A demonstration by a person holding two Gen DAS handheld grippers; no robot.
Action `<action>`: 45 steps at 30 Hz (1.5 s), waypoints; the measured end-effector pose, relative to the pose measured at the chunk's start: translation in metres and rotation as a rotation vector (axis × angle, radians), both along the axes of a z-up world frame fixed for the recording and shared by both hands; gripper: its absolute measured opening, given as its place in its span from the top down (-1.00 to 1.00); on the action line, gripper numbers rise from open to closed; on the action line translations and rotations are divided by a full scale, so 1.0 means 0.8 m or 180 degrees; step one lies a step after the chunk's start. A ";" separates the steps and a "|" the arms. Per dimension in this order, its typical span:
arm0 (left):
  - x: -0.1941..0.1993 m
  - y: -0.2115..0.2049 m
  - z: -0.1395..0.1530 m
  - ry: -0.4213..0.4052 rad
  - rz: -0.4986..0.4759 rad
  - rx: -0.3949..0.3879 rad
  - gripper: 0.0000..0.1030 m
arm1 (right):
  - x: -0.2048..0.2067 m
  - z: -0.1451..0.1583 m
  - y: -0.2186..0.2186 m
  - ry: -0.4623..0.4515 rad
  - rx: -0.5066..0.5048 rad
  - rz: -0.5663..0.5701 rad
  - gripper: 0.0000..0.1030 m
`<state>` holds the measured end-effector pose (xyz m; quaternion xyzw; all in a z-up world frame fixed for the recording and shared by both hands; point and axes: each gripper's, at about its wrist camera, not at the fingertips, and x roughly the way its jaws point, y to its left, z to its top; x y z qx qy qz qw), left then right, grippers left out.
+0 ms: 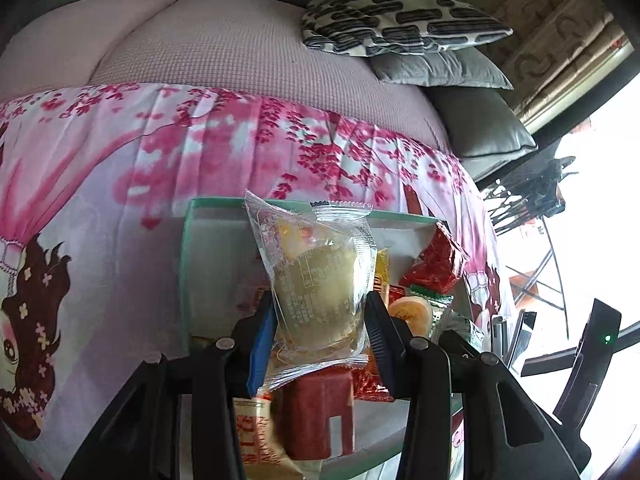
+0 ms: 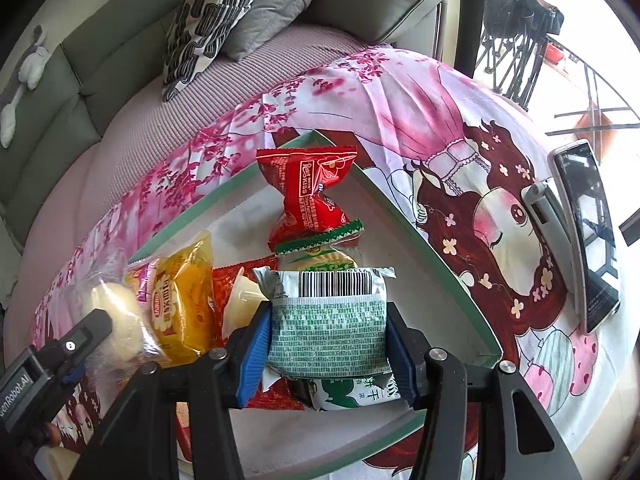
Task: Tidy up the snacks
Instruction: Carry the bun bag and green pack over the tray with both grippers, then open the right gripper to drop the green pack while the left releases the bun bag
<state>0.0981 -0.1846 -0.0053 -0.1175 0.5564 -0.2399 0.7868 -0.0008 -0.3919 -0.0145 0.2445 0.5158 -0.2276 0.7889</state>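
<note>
In the left wrist view my left gripper [image 1: 320,334] is shut on a clear-wrapped yellow pastry [image 1: 316,280], held upright over the green-rimmed white box [image 1: 187,264]. Below it in the box lie a red packet [image 1: 436,268], a round yellow cake [image 1: 412,312] and a dark red pack [image 1: 320,416]. In the right wrist view my right gripper [image 2: 326,344] is shut on a silver-green packet [image 2: 328,320] with a barcode, just above the box [image 2: 440,256]. A red twisted packet [image 2: 312,200] and a yellow pack [image 2: 180,300] lie inside. The left gripper [image 2: 80,340] shows at the left with its pastry [image 2: 116,320].
The box rests on a pink cartoon-print cloth [image 2: 460,128] over a sofa seat. A patterned cushion [image 1: 400,16] and a grey cushion [image 1: 436,68] lie at the back. A phone on a stand [image 2: 588,232] sits to the right of the box.
</note>
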 end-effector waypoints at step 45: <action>0.001 0.011 -0.010 0.0165 0.0150 0.0085 -0.37 | 0.009 0.000 0.013 -0.0067 -0.0039 0.0206 -1.00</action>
